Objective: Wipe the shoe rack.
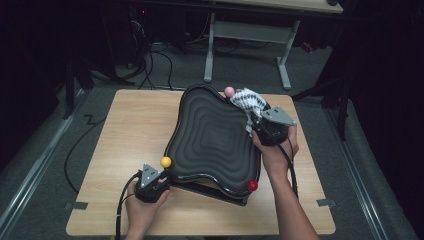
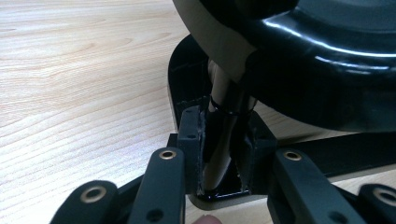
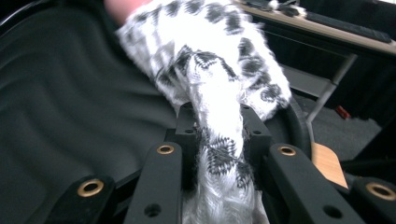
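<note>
Black wavy tray [image 1: 212, 137] sits mid-table on a wooden table [image 1: 125, 130], tilted on a black base [image 1: 220, 192]. Right gripper [image 1: 257, 117] at the tray's 2 o'clock rim, jaws pinched on a black-and-white cloth [image 1: 248, 101]. Left gripper [image 1: 159, 176] at 7 o'clock, jaws clamped on a wooden peg [image 2: 219, 140] under the yellow ball [image 1: 165, 162]. Red ball [image 1: 252, 185] at 5, pink ball [image 1: 229, 91] at 1.

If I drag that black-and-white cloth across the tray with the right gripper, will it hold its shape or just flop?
Probably flop: the cloth bunches into a narrow twist where the right gripper pinches it and fans out loosely beyond. It looks light and thin, so it should trail rather than push. On the tray its ridged surface may snag it slightly.
</note>
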### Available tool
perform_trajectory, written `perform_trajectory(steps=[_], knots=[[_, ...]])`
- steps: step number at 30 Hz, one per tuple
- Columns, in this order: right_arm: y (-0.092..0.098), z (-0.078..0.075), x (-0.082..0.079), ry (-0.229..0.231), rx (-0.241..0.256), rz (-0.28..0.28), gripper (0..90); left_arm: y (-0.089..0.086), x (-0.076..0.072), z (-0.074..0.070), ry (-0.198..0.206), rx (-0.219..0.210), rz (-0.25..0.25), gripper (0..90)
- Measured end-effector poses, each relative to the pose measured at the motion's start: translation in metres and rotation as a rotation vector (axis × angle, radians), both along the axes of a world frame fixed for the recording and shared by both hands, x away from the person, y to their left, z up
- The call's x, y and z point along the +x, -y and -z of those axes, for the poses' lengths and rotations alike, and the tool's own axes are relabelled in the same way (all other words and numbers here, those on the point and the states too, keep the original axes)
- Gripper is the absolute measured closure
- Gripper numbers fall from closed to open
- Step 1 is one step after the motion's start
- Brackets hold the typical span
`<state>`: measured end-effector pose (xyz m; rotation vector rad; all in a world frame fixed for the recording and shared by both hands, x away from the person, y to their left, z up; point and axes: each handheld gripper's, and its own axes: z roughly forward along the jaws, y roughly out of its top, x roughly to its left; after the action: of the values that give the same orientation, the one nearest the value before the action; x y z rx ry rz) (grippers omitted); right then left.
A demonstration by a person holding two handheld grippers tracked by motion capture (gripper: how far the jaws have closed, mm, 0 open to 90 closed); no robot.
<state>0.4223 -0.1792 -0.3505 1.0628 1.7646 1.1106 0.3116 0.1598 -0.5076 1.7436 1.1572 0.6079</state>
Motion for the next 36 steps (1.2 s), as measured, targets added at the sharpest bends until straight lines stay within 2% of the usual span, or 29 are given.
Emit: perform_trajectory(steps=[2, 6, 8, 9, 10, 11, 13, 15, 16, 18, 19, 21, 22, 23, 24, 25, 30, 32, 34, 36], knots=[[-0.002, 0.0, 0.001, -0.007, 0.006, -0.008, 74.5, 0.0, 0.0, 0.0, 0.0, 0.001, -0.001, 73.4], [-0.019, 0.008, -0.004, -0.016, -0.066, -0.134, 72.3, 0.001, 0.0, 0.0, -0.002, 0.004, 0.002, 73.4], [-0.023, 0.009, -0.006, -0.026, -0.062, -0.166, 60.8, 0.001, -0.001, 0.0, -0.003, 0.005, 0.002, 73.4], [-0.024, 0.008, -0.007, -0.014, -0.052, -0.166, 53.1, 0.001, -0.001, 0.0, -0.003, 0.004, 0.002, 73.4], [-0.025, 0.007, -0.008, 0.007, -0.038, -0.16, 49.3, 0.001, -0.001, 0.0, -0.002, 0.003, 0.001, 73.4], [-0.024, 0.005, -0.009, 0.027, -0.026, -0.154, 49.4, 0.001, -0.001, 0.0, -0.002, 0.003, 0.0, 73.4], [-0.024, 0.002, -0.011, 0.06, -0.026, -0.136, 57.9, 0.002, -0.001, -0.001, -0.002, 0.008, -0.003, 73.4], [-0.023, 0.003, -0.01, 0.043, -0.039, -0.135, 72.6, 0.002, -0.001, -0.001, -0.002, 0.009, -0.003, 73.5], [-0.023, 0.004, -0.008, 0.022, -0.041, -0.152, 75.9, 0.002, -0.001, -0.001, -0.002, 0.008, -0.003, 73.5], [-0.022, 0.005, -0.009, 0.013, -0.062, -0.168, 78.5, 0.002, -0.001, 0.0, -0.002, 0.007, -0.001, 73.5], [-0.021, 0.005, -0.009, 0.018, -0.072, -0.15, 78.6, 0.001, -0.001, 0.0, -0.002, 0.006, -0.001, 73.5], [-0.016, 0.003, -0.008, 0.029, -0.05, -0.083, 77.8, 0.001, -0.001, 0.0, -0.002, 0.006, -0.002, 73.4], [-0.011, 0.002, -0.007, 0.04, -0.02, -0.016, 77.8, 0.002, -0.001, 0.0, -0.002, 0.006, -0.002, 73.4], [-0.007, 0.002, -0.006, 0.038, 0.006, 0.01, 78.0, 0.002, -0.001, -0.001, -0.003, 0.006, -0.003, 73.4], [-0.005, 0.003, -0.005, 0.029, 0.025, -0.003, 78.4, 0.002, -0.001, 0.0, -0.003, 0.005, -0.003, 73.4], [-0.005, 0.004, -0.006, 0.02, 0.023, -0.024, 78.7, 0.001, -0.001, 0.0, -0.003, 0.005, -0.002, 73.4], [-0.015, 0.02, -0.023, 0.017, -0.064, -0.218, 79.1, 0.001, -0.001, 0.0, -0.004, 0.003, -0.001, 73.3], [-0.017, 0.028, -0.034, 0.026, -0.091, -0.269, 79.2, 0.001, -0.001, 0.0, -0.005, -0.002, -0.003, 73.3], [-0.015, 0.034, -0.041, 0.015, -0.085, -0.314, 79.2, 0.001, -0.001, 0.0, -0.005, -0.004, -0.004, 73.3], [-0.01, 0.037, -0.046, -0.014, -0.051, -0.349, 79.3, 0.001, -0.001, 0.0, -0.006, -0.004, -0.004, 73.2]])
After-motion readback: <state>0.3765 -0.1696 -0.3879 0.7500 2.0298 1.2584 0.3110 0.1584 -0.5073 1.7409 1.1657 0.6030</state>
